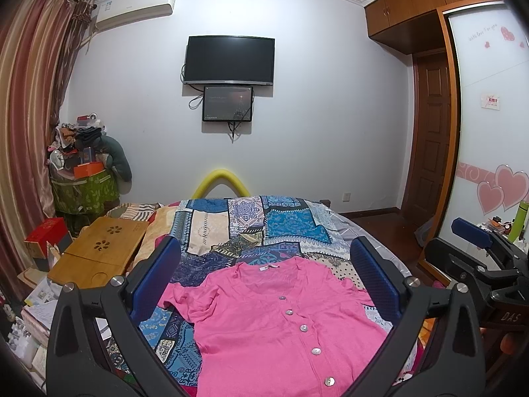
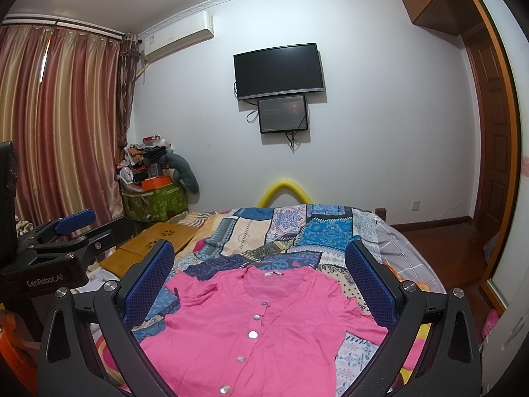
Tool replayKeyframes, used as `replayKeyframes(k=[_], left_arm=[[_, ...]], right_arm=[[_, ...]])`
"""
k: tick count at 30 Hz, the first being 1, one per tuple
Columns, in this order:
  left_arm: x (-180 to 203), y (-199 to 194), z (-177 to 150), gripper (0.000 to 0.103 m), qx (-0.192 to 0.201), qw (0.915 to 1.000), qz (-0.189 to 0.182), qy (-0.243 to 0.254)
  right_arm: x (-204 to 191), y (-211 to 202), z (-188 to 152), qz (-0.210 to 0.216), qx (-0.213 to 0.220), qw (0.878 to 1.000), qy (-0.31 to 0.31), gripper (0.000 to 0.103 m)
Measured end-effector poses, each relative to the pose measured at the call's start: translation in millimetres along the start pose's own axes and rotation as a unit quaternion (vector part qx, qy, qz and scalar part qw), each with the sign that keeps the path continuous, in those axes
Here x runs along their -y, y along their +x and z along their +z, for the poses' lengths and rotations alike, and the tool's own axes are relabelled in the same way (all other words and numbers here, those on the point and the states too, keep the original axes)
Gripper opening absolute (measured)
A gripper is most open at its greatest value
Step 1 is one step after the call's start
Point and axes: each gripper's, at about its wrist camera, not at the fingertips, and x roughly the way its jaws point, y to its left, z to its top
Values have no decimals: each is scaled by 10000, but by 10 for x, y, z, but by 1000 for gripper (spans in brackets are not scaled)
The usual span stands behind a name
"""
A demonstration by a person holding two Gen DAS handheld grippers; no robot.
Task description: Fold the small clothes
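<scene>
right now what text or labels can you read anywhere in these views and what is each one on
"GenRobot.AI": on the left claw's black body, seen from the right wrist view.
"DAS": on the right claw's black body, seen from the left wrist view.
Pink script on the wardrobe door: too blurred to read.
Air conditioner sticker: too small to read.

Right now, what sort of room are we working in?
Most likely a home bedroom: the pink cardigan lies on a bed with a patchwork cover, a TV hangs on the wall, and a built-in wardrobe stands to the right.
</scene>
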Motion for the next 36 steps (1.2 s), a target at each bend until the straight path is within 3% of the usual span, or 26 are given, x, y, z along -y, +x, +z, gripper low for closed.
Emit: replayKeyframes(k=[25,31,36], left_arm=[[-39,103,65,103,-73,10000,30,34],[-117,353,124,103,-111,9998,40,128],[-280,820,156,103,-500,9987,-100,66]], right_arm=[[171,151,-46,-64,-117,9999,-8,102],[310,351,-36,-267,-246,9993,-48,102],[528,631,-2,-469,-448,9979,-15,102]])
